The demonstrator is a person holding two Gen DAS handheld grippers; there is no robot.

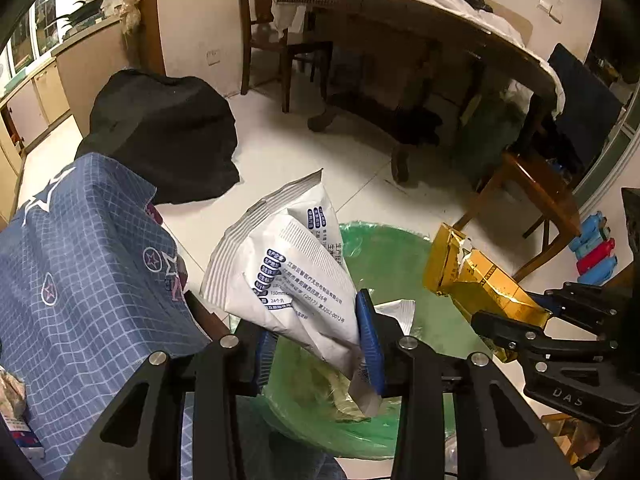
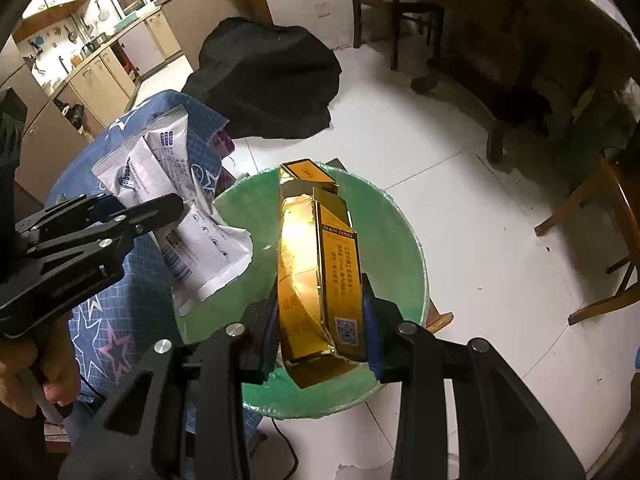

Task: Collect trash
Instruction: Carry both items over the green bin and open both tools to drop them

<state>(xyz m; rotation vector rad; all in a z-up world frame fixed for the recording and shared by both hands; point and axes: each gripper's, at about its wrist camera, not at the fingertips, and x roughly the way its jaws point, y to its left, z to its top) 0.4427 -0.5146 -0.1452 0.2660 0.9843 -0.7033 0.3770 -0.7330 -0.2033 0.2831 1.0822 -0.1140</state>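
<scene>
My left gripper [image 1: 318, 340] is shut on a crumpled white packet [image 1: 284, 272] with blue print, held over the near rim of a bin lined with a green bag [image 1: 400, 280]. In the right wrist view the same white packet [image 2: 192, 224] hangs from the left gripper [image 2: 160, 204] at the bin's left edge. My right gripper [image 2: 320, 332] is shut on a torn gold carton [image 2: 316, 264], which hangs above the open green-lined bin [image 2: 400, 240]. The left wrist view shows that gold carton [image 1: 468, 280] over the bin's right side.
A blue cloth with stars [image 1: 80, 264] covers a surface left of the bin, and a black cloth heap [image 1: 164, 132] lies on the white tiled floor behind it. A wooden table [image 1: 420, 24], chairs and a stool [image 1: 532, 188] stand beyond.
</scene>
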